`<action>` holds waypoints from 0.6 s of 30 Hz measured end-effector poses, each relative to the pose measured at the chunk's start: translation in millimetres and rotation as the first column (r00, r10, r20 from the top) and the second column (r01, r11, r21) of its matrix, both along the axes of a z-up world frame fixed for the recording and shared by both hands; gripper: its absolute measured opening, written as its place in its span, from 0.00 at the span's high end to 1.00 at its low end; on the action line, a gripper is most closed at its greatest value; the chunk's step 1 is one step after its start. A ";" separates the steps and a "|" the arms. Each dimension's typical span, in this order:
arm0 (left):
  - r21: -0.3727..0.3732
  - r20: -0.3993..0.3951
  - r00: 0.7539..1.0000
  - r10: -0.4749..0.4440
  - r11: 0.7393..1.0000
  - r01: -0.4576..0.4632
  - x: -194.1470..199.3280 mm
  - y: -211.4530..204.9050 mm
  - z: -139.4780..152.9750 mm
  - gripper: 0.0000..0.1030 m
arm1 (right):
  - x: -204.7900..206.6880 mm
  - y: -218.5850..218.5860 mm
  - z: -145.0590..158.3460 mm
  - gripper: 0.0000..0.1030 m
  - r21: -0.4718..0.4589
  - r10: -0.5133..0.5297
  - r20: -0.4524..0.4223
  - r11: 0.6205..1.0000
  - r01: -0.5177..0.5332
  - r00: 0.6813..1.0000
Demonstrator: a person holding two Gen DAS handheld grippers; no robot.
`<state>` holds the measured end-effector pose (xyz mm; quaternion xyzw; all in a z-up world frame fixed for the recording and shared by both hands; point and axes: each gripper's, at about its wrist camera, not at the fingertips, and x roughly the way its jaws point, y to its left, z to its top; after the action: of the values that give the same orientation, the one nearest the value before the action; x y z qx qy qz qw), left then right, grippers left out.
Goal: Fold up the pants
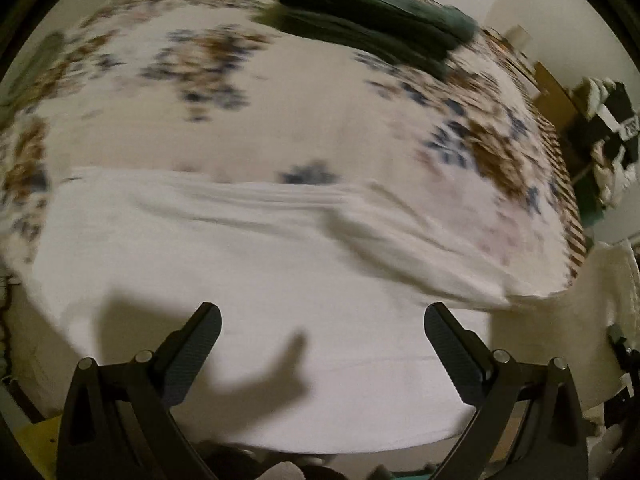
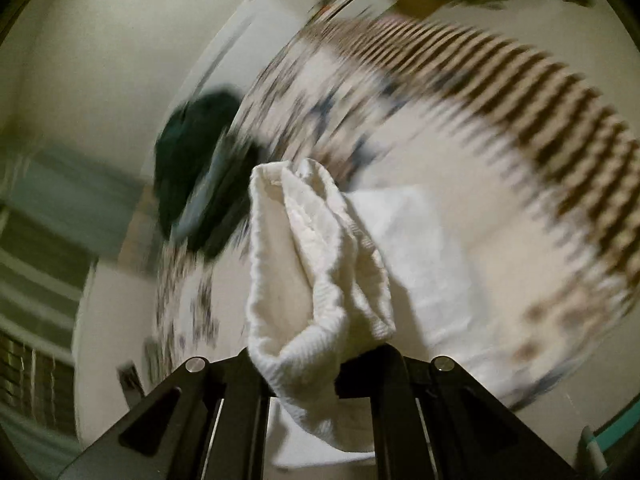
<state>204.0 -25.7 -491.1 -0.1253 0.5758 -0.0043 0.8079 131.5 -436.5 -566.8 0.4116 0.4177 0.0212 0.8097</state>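
1. Left wrist view: the left gripper (image 1: 322, 322) hangs over the near part of the white pants (image 1: 256, 280), its two black fingers spread wide apart with nothing between them.
2. The pants lie flat on the floral bedsheet (image 1: 280, 120), reaching from the near edge of the bed towards the middle; their right end trails off past the bed's right edge.
3. At the far side of the bed sits a pile of dark green clothes (image 1: 372, 20), smeared by motion, so I cannot say how many pieces it holds.
4. Far right, a black-and-white object (image 1: 612, 120) carries some small marking, too blurred to read. I can make out no readable brand or label anywhere in this view.
5. The lower corners are cut off by the black lens rim, and the gripper's shadow darkens the near cloth.
6. Right wrist view: the right gripper (image 2: 320, 364) has its fingers clamped on a bunched end of the white pants (image 2: 316, 280); the fingertips themselves are hidden inside the cloth.
7. The gathered fabric rises up and away from the jaws, with more of the white pants lying on the bed just right of it.
8. Behind, the dark green clothes (image 2: 200, 176) and the sheet's brown striped border (image 2: 540, 120) are heavily streaked; no writing can be read.
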 end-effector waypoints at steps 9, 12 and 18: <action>-0.006 -0.043 0.994 0.101 0.995 -0.101 -43.1 110.5 -21.8 0.00 | 41.6 240.8 -98.9 0.91 -0.065 0.322 -0.142 0.941 -0.334 0.936; -0.023 -0.055 0.991 0.120 0.992 -0.121 -49.1 132.3 -27.6 0.00 | 54.5 283.5 -138.4 0.80 -0.104 0.369 -0.282 0.906 -0.411 0.886; -0.101 -0.039 0.994 0.105 0.989 -0.109 -38.5 125.2 -26.2 0.00 | 49.4 260.5 -116.4 0.26 0.107 0.445 -0.186 0.896 -0.432 0.876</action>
<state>165.5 99.5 -517.4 -0.1974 0.5806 0.0116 0.7898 180.9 -175.9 -683.2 0.3315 0.5805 0.1743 0.7230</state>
